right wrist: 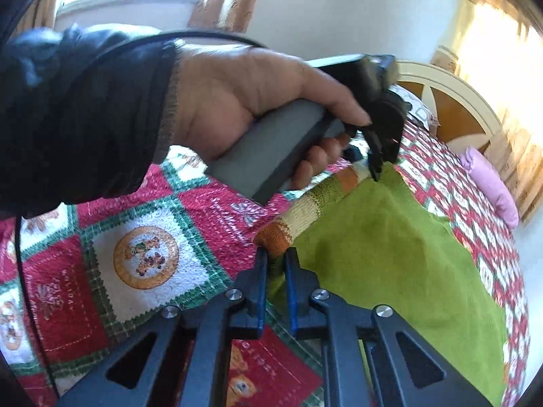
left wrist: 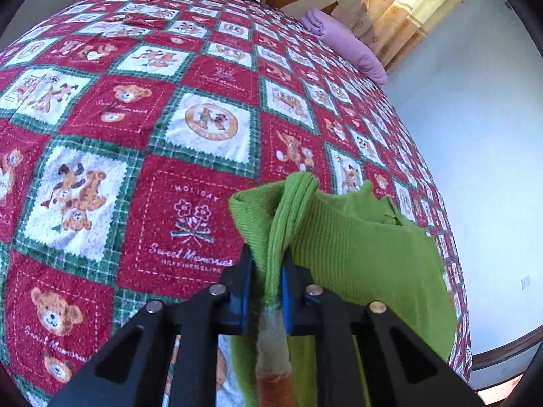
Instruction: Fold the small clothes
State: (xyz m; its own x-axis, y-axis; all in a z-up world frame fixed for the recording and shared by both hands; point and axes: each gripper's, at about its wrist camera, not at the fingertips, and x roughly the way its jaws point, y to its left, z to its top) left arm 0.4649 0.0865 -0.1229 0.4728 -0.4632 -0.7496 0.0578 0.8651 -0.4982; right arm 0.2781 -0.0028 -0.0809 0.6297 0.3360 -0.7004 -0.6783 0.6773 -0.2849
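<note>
A small green ribbed sweater [left wrist: 356,247] with a striped orange, cream and green hem lies on the bed, its hem lifted. My left gripper [left wrist: 267,264] is shut on a bunched fold of the hem edge, with the sweater body spreading to the right. The left gripper also shows in the right wrist view [right wrist: 376,169], held by a hand and pinching the far end of the hem. My right gripper [right wrist: 275,261] is shut on the near orange end of the same hem [right wrist: 298,217]. The green body [right wrist: 390,247] hangs and spreads right of the hem.
A red, white and green teddy-bear quilt [left wrist: 169,129] covers the bed. A purple pillow [left wrist: 346,44] lies at the far right edge by the headboard [right wrist: 451,108]. Curtains [left wrist: 400,10] and a white wall stand beyond the bed's right side.
</note>
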